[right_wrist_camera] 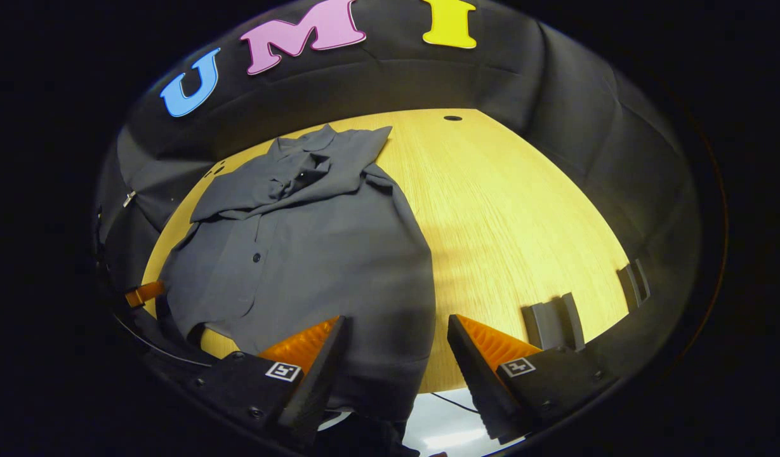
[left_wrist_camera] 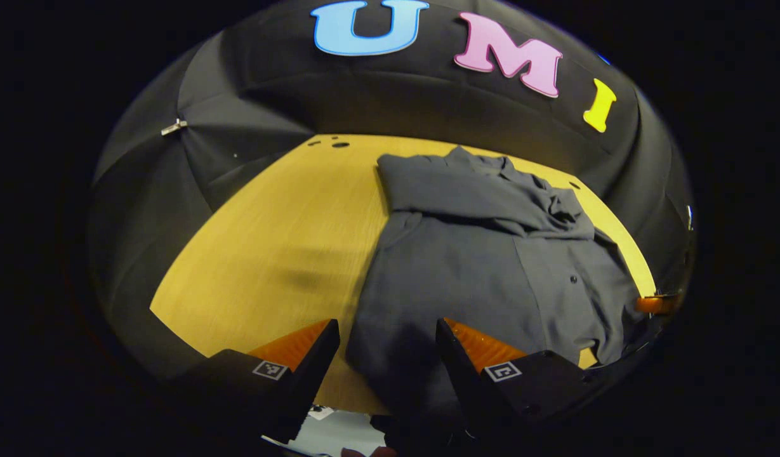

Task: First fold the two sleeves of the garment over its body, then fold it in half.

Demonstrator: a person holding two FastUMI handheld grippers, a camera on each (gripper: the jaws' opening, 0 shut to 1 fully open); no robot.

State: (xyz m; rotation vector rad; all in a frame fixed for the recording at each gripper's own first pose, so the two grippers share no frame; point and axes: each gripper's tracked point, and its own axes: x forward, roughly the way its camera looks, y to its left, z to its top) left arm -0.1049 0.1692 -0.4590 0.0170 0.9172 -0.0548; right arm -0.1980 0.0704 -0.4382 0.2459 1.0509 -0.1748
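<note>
Both sleeves look done to me: the sleeves (left_wrist_camera: 491,203) lie crossed over the upper body of the shirt (left_wrist_camera: 466,279), bunched near the collar, far ahead of my jaws. The shirt is flat on the table (left_wrist_camera: 282,241), hem end toward me and hanging a bit over the near edge.

My left gripper (left_wrist_camera: 388,346) is spread wide, jaws released, with the hem's left corner between and just under them, nothing pinched yet. My right gripper (right_wrist_camera: 396,346) is the same: gaping, with the hem's right corner sitting between the jaws and no grip on it.

Left to do, I judge: the half fold. I'd need to close on both hem corners and carry them up toward the collar.
</note>
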